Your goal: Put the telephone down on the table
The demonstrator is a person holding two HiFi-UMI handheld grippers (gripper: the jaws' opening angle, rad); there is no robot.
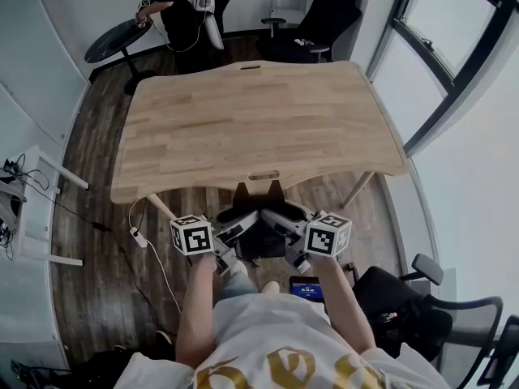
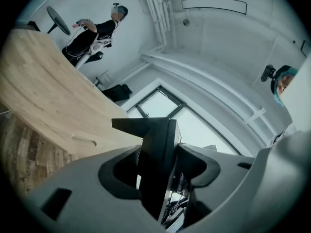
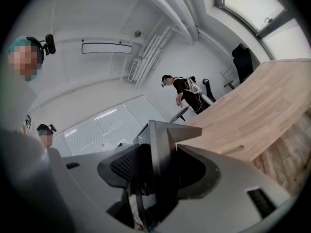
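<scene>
**Telephone clamped from both ends, short of the tabletop**

Left gripper (image 2: 163, 165) — jaws closed on the black telephone (image 2: 154, 135), pads pressing both faces of the dark slab, which stands on edge between them. Right gripper (image 3: 163, 171) — same sort of grip from the other side, jaws set wide around the dark body, ribbed pad against one face. Both held roughly level and angled in toward each other, with the telephone bridging the gap between the tips. Marker cubes sit at the outer ends, over the hands.

Just ahead of the jaws: near edge of the wooden table (image 1: 251, 120), with a slot cut-out right at that edge. Telephone held in the air on the near side of that edge, not resting on the wood.

Further out, past the far side of the table: a standing person (image 1: 190, 6), a round black side table (image 1: 117, 39) off toward the left gripper's side, and a black office chair (image 1: 324, 23) toward the right gripper's side.

Behind the right gripper, close to the wearer's body: a small lit screen (image 1: 306, 288). Below both grippers: plank floor (image 1: 97, 241).
</scene>
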